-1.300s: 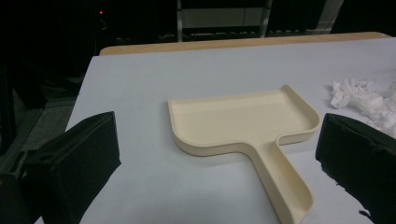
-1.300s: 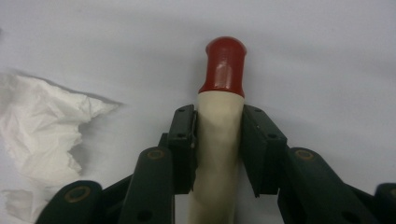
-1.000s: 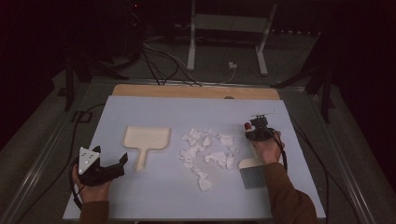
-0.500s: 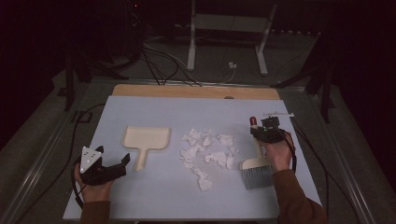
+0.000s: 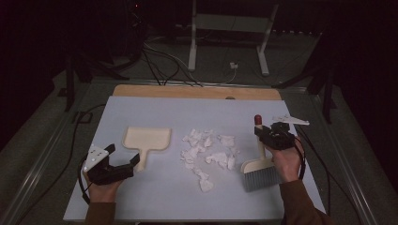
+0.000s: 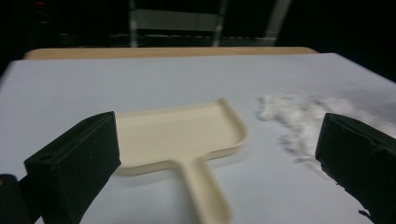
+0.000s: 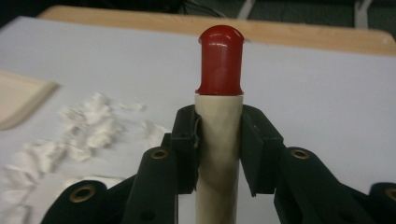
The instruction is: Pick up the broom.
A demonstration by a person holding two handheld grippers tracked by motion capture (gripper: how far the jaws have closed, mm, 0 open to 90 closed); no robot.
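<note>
At eight o'clock on the table (image 5: 155, 201), the left gripper (image 5: 133, 164) is held with jaws wide, nothing between them, just short of the dustpan (image 5: 145, 140) handle. Crumpled paper scraps (image 5: 209, 152) are scattered at centre. At four o'clock, the brush (image 5: 259, 166) handle is clamped by the right gripper (image 5: 267, 137).

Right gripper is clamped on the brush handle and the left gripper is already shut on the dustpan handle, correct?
Not quite. The left gripper is open: the left gripper view shows its jaws standing wide apart with the dustpan handle between them, untouched. The right gripper is indeed clamped on the brush handle.
</note>
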